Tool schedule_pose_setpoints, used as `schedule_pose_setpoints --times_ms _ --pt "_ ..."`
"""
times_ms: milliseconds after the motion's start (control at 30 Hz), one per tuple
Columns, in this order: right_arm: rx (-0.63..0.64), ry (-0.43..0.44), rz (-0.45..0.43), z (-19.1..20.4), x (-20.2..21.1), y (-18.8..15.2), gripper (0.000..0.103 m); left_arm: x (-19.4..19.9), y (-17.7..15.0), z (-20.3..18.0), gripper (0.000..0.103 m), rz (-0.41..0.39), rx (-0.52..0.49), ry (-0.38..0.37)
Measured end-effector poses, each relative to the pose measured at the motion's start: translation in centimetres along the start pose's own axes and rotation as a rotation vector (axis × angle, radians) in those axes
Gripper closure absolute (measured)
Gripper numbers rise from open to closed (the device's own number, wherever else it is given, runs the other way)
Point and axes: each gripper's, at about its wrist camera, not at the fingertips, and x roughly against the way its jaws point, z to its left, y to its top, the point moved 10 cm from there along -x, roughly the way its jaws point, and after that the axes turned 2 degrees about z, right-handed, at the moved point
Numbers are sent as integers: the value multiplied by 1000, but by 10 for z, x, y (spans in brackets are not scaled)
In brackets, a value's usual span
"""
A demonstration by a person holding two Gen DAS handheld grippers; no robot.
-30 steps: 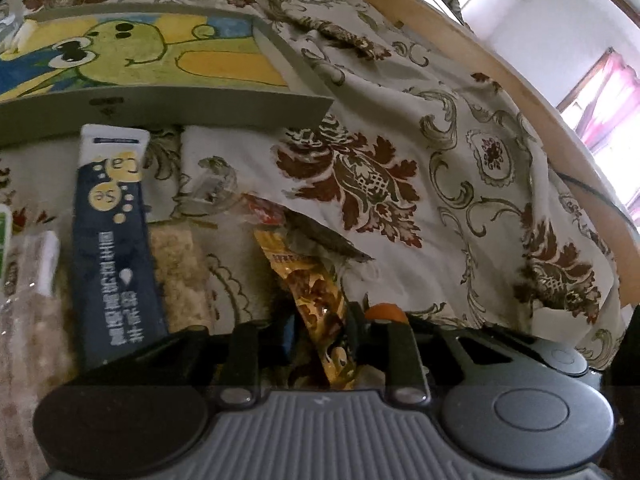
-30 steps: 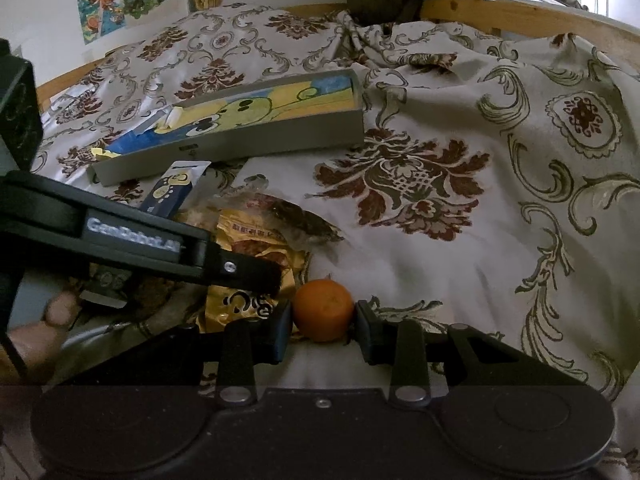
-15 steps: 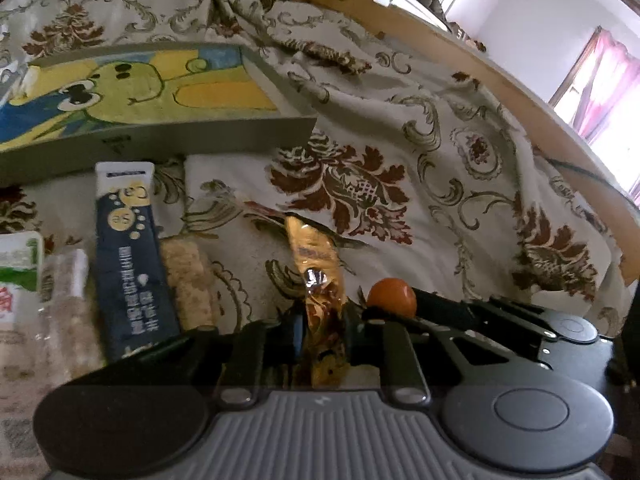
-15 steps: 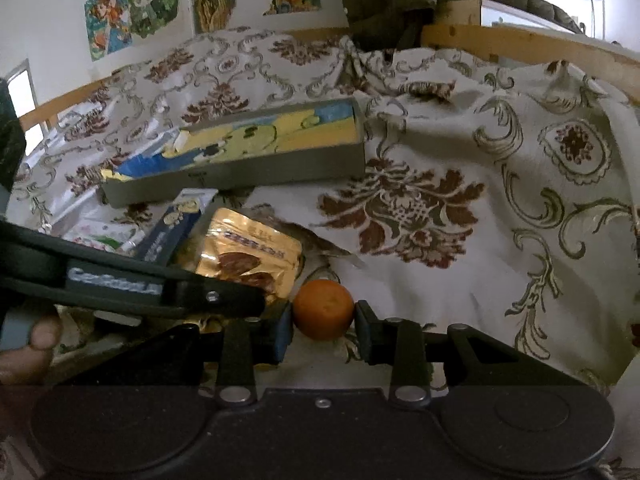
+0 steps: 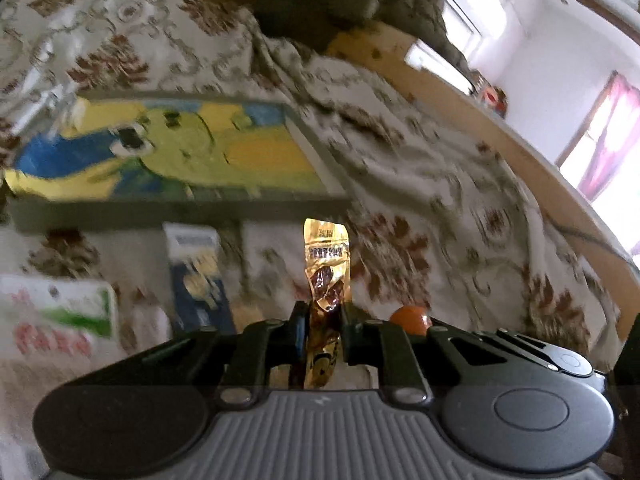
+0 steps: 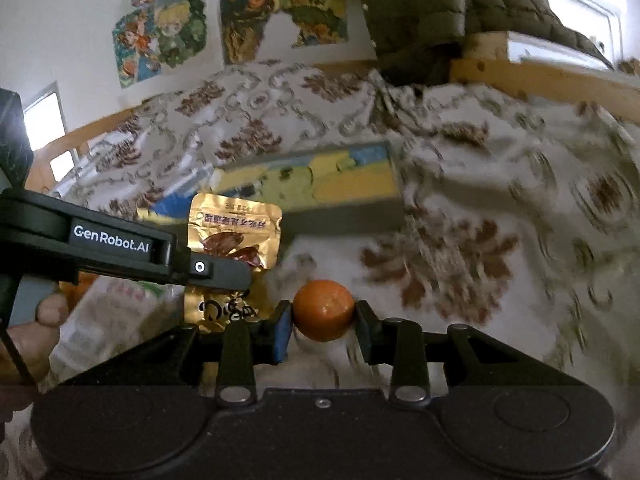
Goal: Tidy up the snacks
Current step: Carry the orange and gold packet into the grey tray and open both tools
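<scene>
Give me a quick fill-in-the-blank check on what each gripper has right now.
1. The left gripper is shut on a ____ foil packet.
2. The right gripper holds a small round ____ fruit.
3. The box with the cartoon picture lies on the patterned ____.
Missing words: gold; orange; bedspread

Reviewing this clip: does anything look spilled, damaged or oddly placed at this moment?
Nothing spilled or torn. The gold snack packet is pinched on edge and crumpled in the left claw, and the orange fruit sits squarely in the right claw. The shallow cartoon-print box looks nearly bare.
</scene>
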Motion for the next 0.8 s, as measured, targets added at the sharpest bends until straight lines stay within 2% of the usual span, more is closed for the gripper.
schedule_pose_setpoints --times_ms 233,400,600,667,800 --pt "44 45 -78 9 -55 71 67 -15 63 42 85 -76 56 67" --pt "53 49 -51 4 -115 101 67 -47 103 75 86 -100 112 98" --pt "52 37 8 -6 -171 105 67 -87 125 104 88 -83 178 100" --pt "54 32 21 -9 -181 102 67 -99 125 110 89 -58 174 113" --pt "57 27 44 -11 -193 95 67 -108 125 120 89 -63 176 113"
